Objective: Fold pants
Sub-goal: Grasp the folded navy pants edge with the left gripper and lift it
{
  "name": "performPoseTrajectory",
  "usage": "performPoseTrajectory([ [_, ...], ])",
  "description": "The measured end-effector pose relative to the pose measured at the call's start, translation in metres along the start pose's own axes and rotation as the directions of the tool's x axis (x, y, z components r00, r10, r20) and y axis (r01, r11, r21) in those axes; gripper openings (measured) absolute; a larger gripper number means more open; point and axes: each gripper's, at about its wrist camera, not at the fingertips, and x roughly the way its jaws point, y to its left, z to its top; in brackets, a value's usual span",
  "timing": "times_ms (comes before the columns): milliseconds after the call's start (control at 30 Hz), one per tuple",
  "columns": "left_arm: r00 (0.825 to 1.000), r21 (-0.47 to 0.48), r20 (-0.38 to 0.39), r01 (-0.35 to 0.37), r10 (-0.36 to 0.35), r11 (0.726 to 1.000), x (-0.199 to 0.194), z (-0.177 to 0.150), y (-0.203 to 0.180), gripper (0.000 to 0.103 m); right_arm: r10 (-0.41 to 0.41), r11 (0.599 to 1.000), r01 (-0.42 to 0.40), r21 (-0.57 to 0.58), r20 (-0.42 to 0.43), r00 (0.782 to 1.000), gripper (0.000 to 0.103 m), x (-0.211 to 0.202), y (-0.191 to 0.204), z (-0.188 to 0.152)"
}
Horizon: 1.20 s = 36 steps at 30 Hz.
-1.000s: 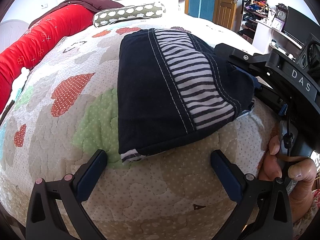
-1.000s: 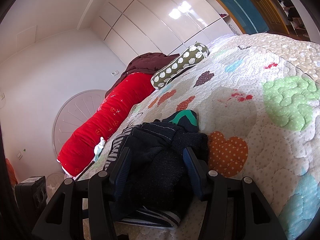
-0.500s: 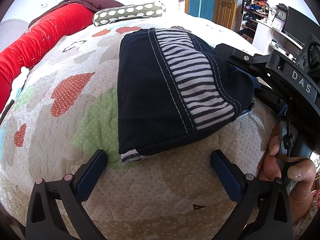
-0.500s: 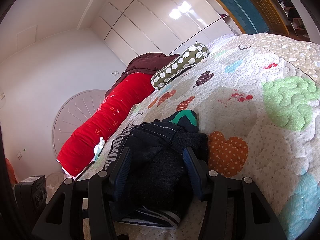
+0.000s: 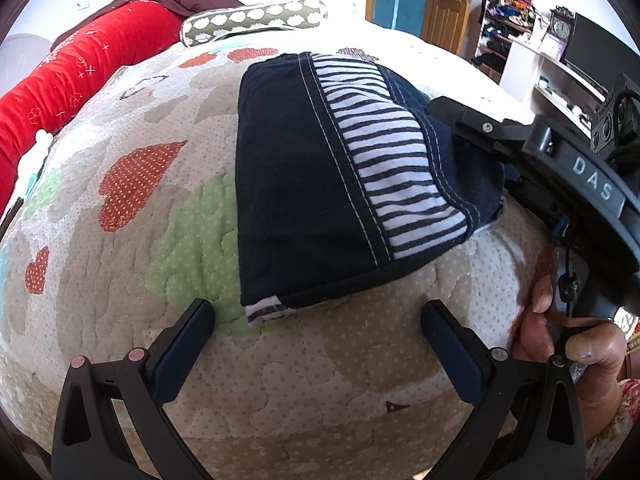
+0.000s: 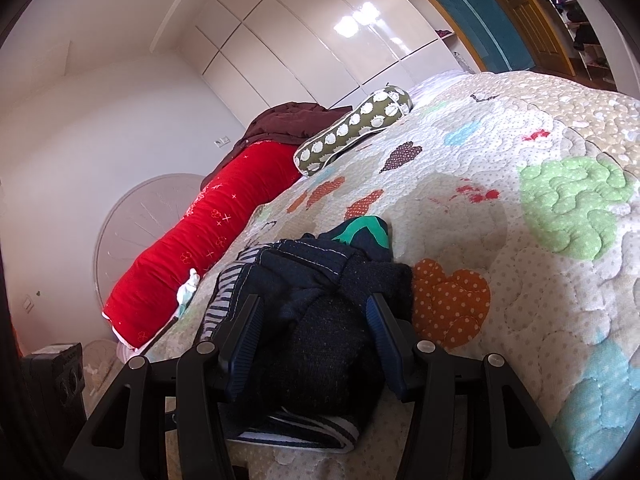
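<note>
The pants [image 5: 320, 184], dark navy with a striped panel, are shown folded into a compact stack on the quilt [image 5: 132, 264] of a bed. In the left wrist view, the left gripper [image 5: 316, 330] is held over the quilt just short of the stack's near edge; its jaws are spread wide and nothing is caught between them. At the right edge of that view, the right gripper [image 5: 472, 120] is seen reaching into the stack's far side, and a hand [image 5: 576, 344] is wrapped around its handle. In the right wrist view, the right gripper [image 6: 314, 320] is closed on a thick bunch of the pants [image 6: 320, 320], with dark fabric filling the gap and both pads pressed against it. A red bolster [image 6: 208, 240] and a spotted pillow [image 6: 352, 128] are placed along the far edge of the bed, well apart from the stack.
</note>
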Motion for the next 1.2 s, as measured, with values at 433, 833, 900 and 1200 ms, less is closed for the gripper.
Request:
performPoseTrajectory([
  [433,0.986,-0.186,0.102,0.151,-0.133,0.971,-0.039,0.026,0.077,0.103,-0.286,0.949,0.259,-0.18,-0.147,0.947,0.077,-0.021,0.02,0.007],
  [833,0.912,-0.156,0.101,0.409,-0.398,0.899,0.016,0.099,0.071,0.1,-0.09,0.994,0.103,0.037,-0.257,0.962,0.078,0.038,-0.009,0.061],
  [900,0.89,-0.18,0.049,0.454,-0.453,0.873,0.033,0.103,0.065,0.06,-0.06,0.989,0.097,0.116,-0.287,0.956,0.059,0.055,-0.02,0.059],
  [1200,0.875,-0.155,0.076,0.484,-0.479,0.861,0.02,0.128,0.069,0.024,0.023,0.982,0.035,0.186,-0.304,0.952,0.033,0.072,-0.012,0.079],
])
